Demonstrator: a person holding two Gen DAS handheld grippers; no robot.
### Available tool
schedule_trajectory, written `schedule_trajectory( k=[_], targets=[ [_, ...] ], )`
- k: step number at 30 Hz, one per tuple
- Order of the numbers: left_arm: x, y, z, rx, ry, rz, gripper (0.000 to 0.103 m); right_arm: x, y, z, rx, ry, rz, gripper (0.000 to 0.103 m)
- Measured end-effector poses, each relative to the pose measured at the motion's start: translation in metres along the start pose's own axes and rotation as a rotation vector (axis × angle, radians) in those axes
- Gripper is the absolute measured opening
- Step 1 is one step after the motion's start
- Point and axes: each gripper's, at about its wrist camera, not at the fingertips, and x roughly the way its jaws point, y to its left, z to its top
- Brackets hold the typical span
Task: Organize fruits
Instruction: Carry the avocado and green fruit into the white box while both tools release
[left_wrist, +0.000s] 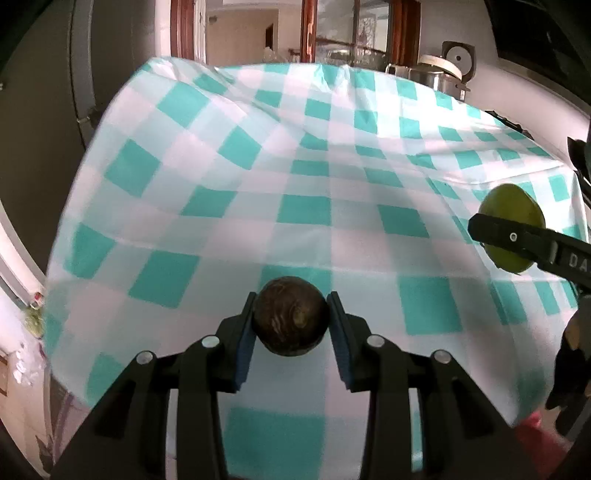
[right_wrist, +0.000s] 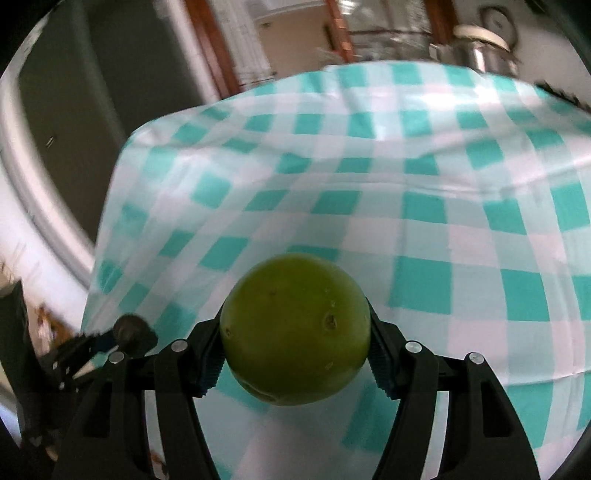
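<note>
A dark brown round fruit sits clamped between the blue pads of the left gripper, whose jaws are closed tight against its two sides, holding it above the checked tablecloth. Off to the right in the same view, a green fruit is held up over the cloth by the right gripper, one black finger crossing its front. In the right wrist view that green fruit fills the space between the right gripper fingers, jaws spread wide around it and pressing on both sides. The brown fruit in the left gripper shows small at lower left. Behind the table stand a metal pot and a wooden door frame
</note>
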Motion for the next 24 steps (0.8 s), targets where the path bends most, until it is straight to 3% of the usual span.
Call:
schedule_trajectory(
  k=[11,15,24],
  targets=[
    [-0.054,0.081,-0.054,-0.061,-0.03,0.121,0.037,0.002,0.125,-0.037,-0.326,0.059,0.153,0.064],
    [-0.069,0.115,-0.083,-0.12,-0.014,0.148,0.037,0.001,0.178,-0.061,-0.481,0.096,0.231,0.064],
    [-0.079,0.178,-0.15,-0.25,0.057,0.211,0.037,0.004,0.25,-0.11,-0.705,0.167,0.341,0.064]
  ],
)
